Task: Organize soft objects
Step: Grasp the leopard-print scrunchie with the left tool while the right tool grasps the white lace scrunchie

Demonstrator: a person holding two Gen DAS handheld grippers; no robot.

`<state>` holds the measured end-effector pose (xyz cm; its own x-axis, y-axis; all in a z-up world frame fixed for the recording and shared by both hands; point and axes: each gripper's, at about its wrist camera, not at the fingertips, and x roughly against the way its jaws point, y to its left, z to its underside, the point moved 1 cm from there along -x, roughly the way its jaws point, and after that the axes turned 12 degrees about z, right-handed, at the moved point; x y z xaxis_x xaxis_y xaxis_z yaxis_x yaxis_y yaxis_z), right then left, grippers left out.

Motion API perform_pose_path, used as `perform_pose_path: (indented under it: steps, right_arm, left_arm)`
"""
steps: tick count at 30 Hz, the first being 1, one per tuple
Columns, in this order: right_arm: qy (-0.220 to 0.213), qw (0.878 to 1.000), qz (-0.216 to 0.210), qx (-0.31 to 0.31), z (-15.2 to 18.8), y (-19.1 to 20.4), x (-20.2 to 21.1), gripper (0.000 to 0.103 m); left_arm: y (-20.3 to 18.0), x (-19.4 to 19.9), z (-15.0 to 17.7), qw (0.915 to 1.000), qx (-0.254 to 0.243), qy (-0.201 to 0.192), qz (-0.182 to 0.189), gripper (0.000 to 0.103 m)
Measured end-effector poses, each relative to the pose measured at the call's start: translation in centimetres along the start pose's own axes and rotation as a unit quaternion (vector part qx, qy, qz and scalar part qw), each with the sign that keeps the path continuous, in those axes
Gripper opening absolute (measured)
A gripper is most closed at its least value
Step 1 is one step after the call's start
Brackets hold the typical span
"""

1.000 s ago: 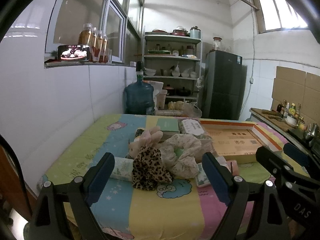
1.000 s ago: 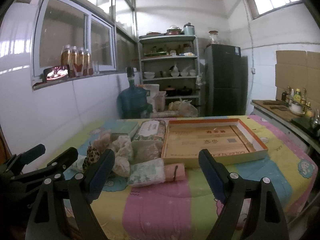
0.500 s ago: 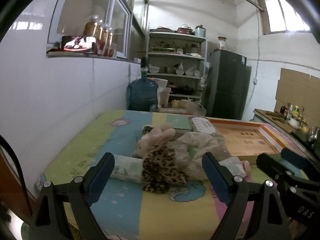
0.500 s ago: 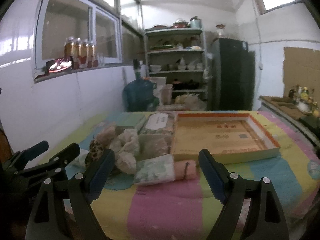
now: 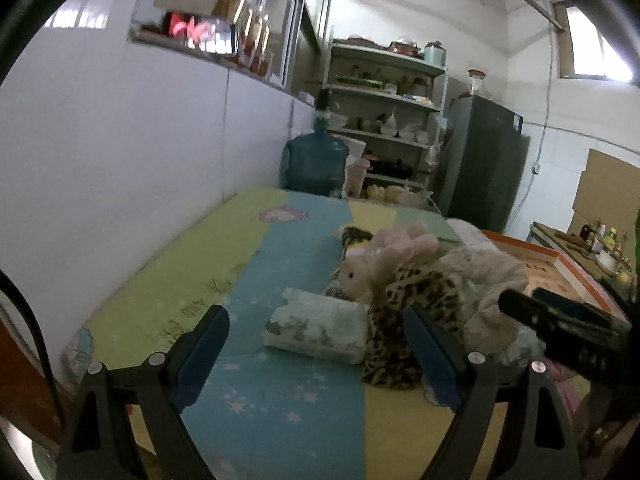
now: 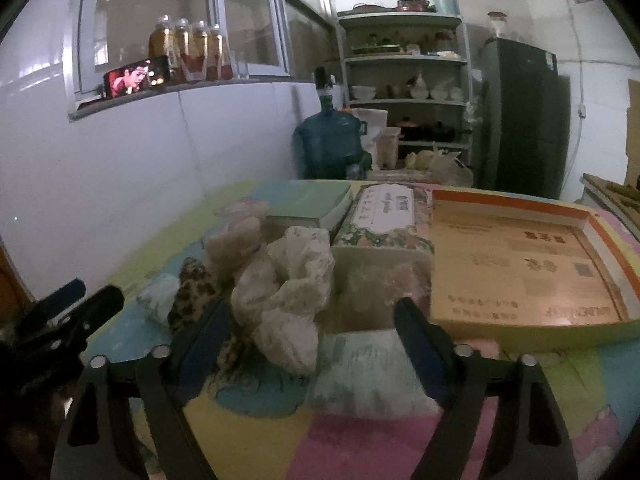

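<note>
Clutter crowds the striped, cartoon-printed tablecloth (image 5: 280,400): left gripper (image 5: 316,354) hangs with jaws wide around a crinkly tissue pack (image 5: 320,328), touching nothing; beside it lie a leopard scrunchie (image 5: 404,320), pink plush rabbit (image 5: 384,264) and fluffy cream scrunchie (image 6: 288,292). Right gripper (image 6: 312,340) is closing (pads clear) over another soft pack (image 6: 368,368), a flat cardboard box (image 6: 520,272) rightmost.

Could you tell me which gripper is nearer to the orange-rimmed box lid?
Right. The right gripper is beside the lid; the left gripper faces the soft pile.
</note>
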<state>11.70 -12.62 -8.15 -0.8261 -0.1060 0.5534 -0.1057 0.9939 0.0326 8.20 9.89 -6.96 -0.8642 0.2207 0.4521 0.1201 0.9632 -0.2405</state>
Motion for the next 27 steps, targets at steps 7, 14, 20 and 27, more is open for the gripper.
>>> perform_pose_path:
  steps: [7,14,20,27]
  right_arm:
    - [0.043,0.998,-0.047,-0.002,0.0,0.1,-3.2,0.029]
    - [0.049,0.996,-0.074,0.0,-0.3,-0.6,-3.0,0.021]
    - [0.047,0.994,-0.094,-0.005,-0.2,-1.3,-1.9,0.017]
    - [0.031,0.993,-0.113,-0.013,-0.7,-1.9,-0.8,0.016]
  left_arm:
    - [-1.5,-2.3,-0.1,0.9978,0.002,0.018,0.064,0.084]
    - [-3.9,-5.4,0.0,0.9929,-0.01,0.057,0.104,0.054]
    - [-4.5,-7.1,0.3,0.9905,-0.007,0.077,0.114,0.014]
    - [-5.1,-6.7,0.0,0.9912,-0.006,0.065,0.115,0.005]
